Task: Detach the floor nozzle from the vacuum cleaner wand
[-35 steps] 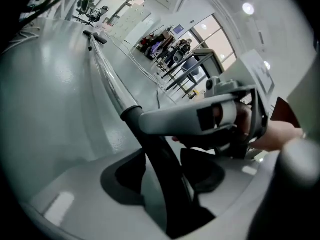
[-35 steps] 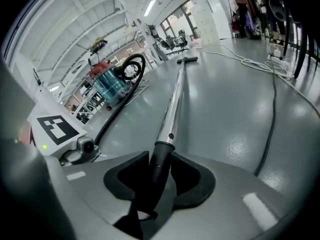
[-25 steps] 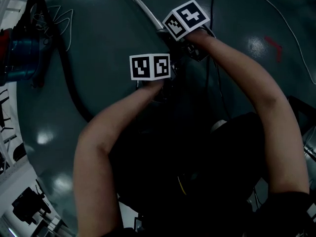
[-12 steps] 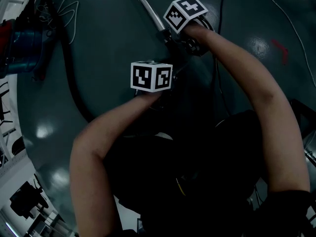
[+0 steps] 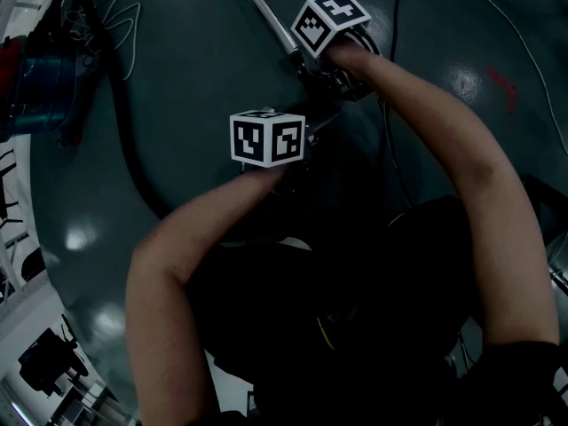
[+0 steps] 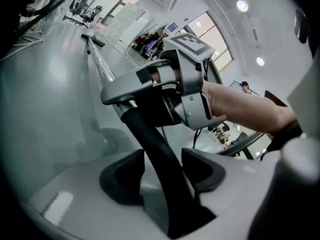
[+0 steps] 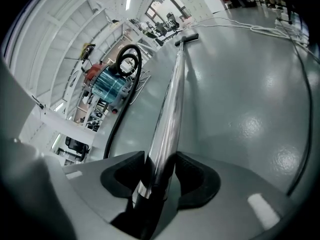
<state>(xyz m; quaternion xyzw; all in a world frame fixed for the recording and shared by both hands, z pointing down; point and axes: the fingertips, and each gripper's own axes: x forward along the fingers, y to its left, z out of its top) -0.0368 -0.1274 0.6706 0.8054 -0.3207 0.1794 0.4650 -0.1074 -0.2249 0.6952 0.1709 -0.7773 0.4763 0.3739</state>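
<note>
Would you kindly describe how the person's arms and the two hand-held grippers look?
The left hand-held gripper and right hand-held gripper are pale grey with black-padded jaws; each carries a white cube with black square markers. Forearms are bare, unsleeved; clothing dark.

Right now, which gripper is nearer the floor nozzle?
Right. The right gripper, jaws just tightened on the wand, sits farther up it toward the floor nozzle; the left gripper, jaws just opening, straddles the black handle tube behind it.
</note>
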